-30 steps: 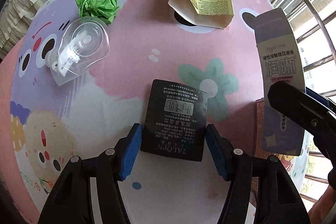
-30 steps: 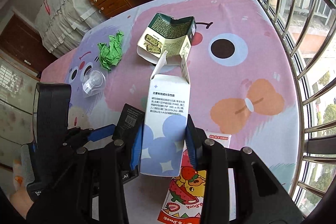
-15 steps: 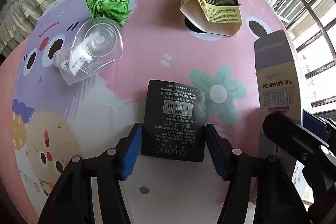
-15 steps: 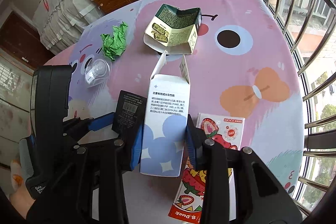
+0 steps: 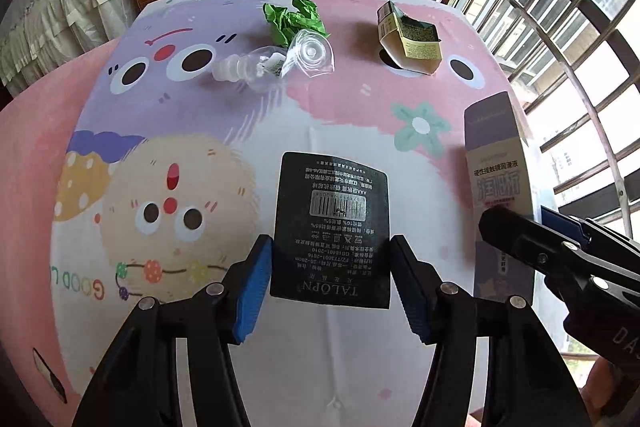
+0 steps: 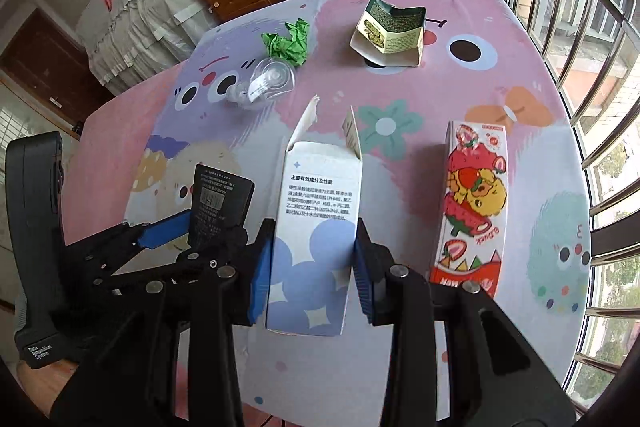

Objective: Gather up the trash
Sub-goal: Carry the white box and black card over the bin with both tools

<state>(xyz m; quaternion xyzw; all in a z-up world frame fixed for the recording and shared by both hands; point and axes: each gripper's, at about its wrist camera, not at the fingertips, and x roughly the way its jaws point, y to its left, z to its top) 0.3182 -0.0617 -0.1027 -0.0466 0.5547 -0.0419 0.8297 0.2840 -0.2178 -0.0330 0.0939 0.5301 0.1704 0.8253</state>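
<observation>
Pickup is done on both sides: left tongs (image 5: 328, 279) are clamped on a black card (image 5: 332, 231), right tongs (image 6: 310, 267) on an open white box (image 6: 316, 227), both held above the surface (image 6: 440, 95). Next, probably, comes carrying them to a bin, none in view.

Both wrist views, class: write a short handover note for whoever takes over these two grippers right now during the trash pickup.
Left gripper: shut on the black card, held above the table.
Right gripper: shut on the open blue-and-white box, also lifted.
On the table: crumpled green paper, clear plastic bottle, torn green-and-cream box, strawberry carton lying flat at the right.
Done: two pieces picked up.
Left: no bin shows in either view, so find it, drop both pieces, then collect the other four.
</observation>
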